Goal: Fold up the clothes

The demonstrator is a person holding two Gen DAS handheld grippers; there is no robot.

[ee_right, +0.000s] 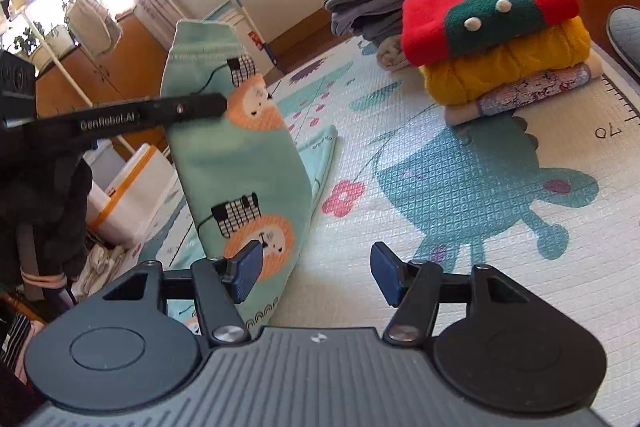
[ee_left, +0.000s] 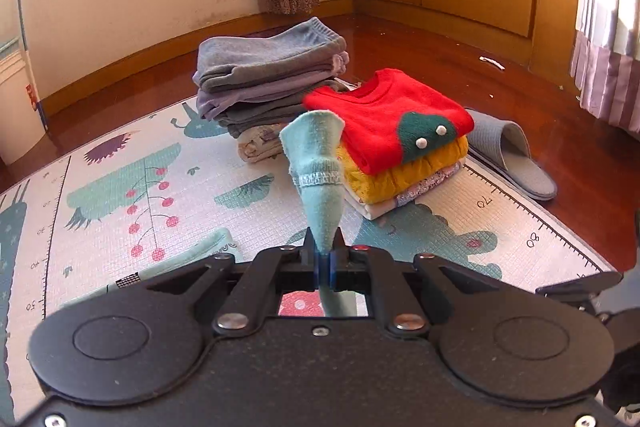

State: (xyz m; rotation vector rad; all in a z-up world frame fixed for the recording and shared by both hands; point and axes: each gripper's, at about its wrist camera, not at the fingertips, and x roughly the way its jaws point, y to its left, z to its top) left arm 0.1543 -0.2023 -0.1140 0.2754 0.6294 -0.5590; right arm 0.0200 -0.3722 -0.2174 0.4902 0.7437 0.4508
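While pinched, left claw (ee_left: 325, 259) (garment (ee_left: 320, 163))

At centre frame a soft mint knit cloth garment (ee_left: 320, 167) is showing a ribbed band. The play mat (ee_left: 208, 183) is looking like matt foam with a fine embossed grid. Behind it the wooden floor (ee_left: 460, 55) is shining glossy. The red sweater (ee_left: 384, 115) is looking fuzzy. The left tongs (ee_left: 325, 259) are showing matt black plastic with bright metal screws.

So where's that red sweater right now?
The red sweater tops the stack of folded clothes on the play mat, over a yellow sweater, between the grey folded pile and a grey slipper.
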